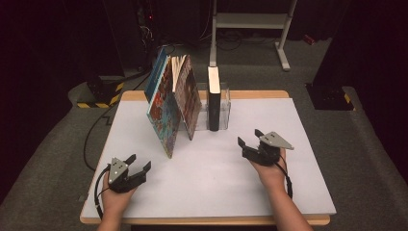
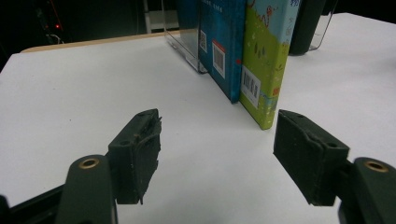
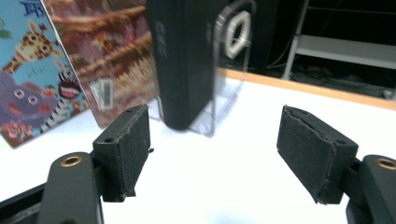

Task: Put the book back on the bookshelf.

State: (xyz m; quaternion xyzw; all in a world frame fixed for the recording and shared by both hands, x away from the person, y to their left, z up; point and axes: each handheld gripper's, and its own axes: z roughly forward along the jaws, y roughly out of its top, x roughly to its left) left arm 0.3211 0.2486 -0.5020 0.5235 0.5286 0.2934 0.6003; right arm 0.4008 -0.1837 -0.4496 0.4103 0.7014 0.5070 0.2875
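Dark room, grey carpet, a white metal frame point(image 1: 250, 21) standing past the far edge of the table point(image 1: 298, 192).

Item 1: white-topped table with a wooden rim, carrying everything below.

Item 2: clear acrylic book stand point(image 1: 225, 103) near the middle of the far edge. A black book point(image 1: 213, 98) stands upright in it, spine toward you.

Item 3: two picture books just left of the stand. The blue-backed picture book point(image 1: 163, 113) and the brown-covered picture book point(image 1: 187, 96) lean against each other, tops together, bottoms spread on the table. In your left gripper view their barcoded back covers show.

Item 4: your left tongs point(image 1: 137, 166), near the front left corner. Jaws stand wide apart; nothing between them, nothing touched, bare table beneath.

Item 5: your right tongs point(image 1: 249, 137), right of centre, pointing at the black book and the stand. Jaws stand wide apart and grip nothing. The book and stand lie beyond the tips, near but apart from them.

Both sets of tongs are well apart from each other.
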